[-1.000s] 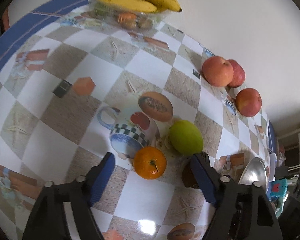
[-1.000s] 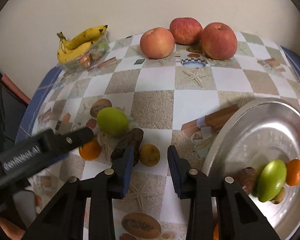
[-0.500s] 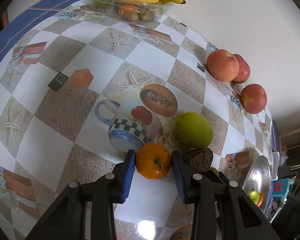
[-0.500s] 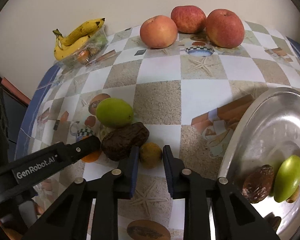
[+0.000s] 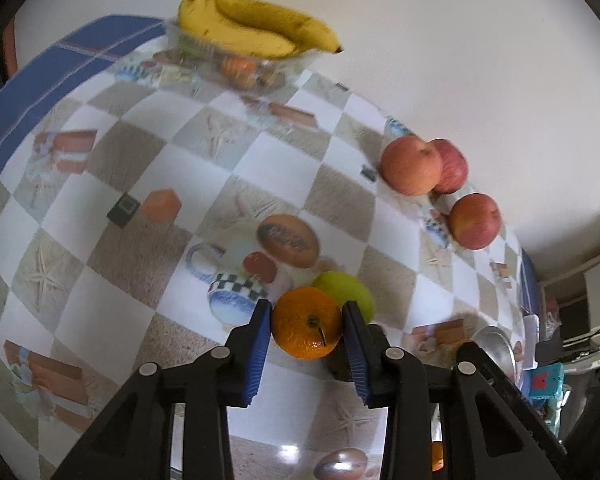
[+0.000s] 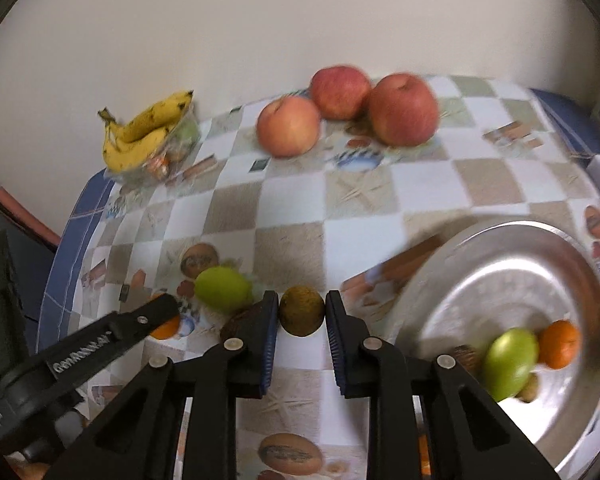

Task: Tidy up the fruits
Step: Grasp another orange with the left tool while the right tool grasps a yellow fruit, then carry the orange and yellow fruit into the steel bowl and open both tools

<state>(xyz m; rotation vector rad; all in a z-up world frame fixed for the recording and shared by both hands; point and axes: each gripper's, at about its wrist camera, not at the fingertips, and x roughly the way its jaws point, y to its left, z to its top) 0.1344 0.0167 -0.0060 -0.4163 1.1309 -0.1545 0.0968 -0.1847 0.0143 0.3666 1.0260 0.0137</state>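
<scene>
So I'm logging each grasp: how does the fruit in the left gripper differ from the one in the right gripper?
The orange in the left gripper is bright orange; the small round fruit in the right gripper is dull yellow-brown. The orange spreads the blue pads wider than the small round fruit does. The orange shows a stem scar; none is visible on the other. Both are round, each pinched between two pads.

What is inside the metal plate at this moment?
The metal plate holds a green fruit, an orange, a dark brown fruit and a small brownish one, which the green fruit partly covers.
</scene>
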